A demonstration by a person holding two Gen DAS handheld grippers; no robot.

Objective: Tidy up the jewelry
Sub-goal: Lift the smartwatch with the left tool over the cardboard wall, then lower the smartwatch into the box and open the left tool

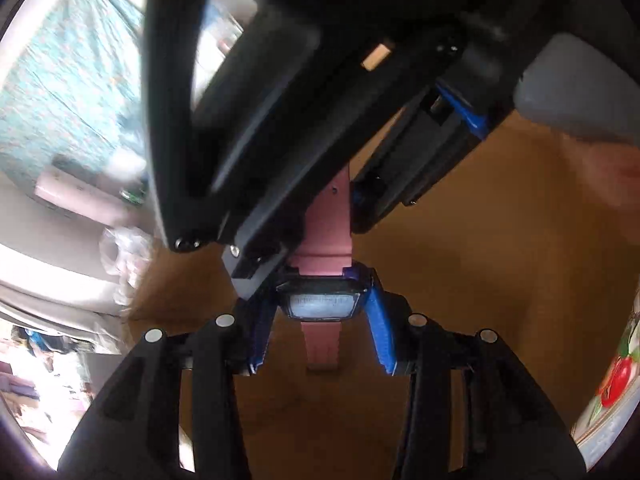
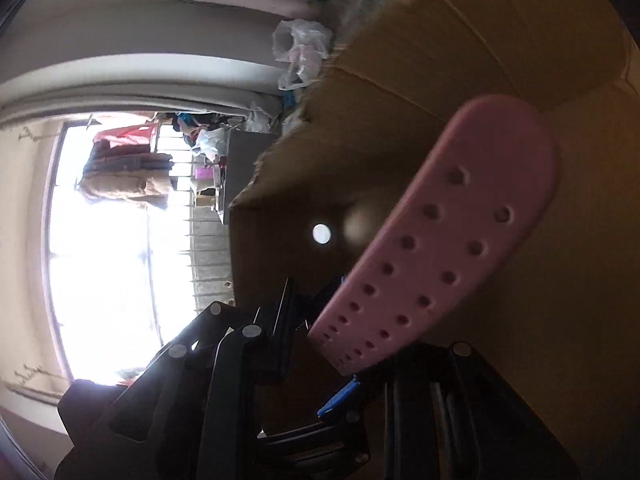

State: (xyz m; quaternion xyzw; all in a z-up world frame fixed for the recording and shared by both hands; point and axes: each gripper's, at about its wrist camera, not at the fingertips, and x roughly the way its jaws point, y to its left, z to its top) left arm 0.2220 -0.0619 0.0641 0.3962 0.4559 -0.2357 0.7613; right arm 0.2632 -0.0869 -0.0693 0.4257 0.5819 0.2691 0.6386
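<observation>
The jaws of the left gripper (image 1: 322,308) are closed on the case of a pink watch (image 1: 323,306), which is held face-up above the brown table (image 1: 460,280), the gripper angled steeply down. From the right, the right gripper (image 1: 344,192) is tilted down onto the far strap, its jaws pinched around the perforated pink band (image 2: 432,240). A blurred hand (image 1: 612,176) is seen at the right edge.
</observation>
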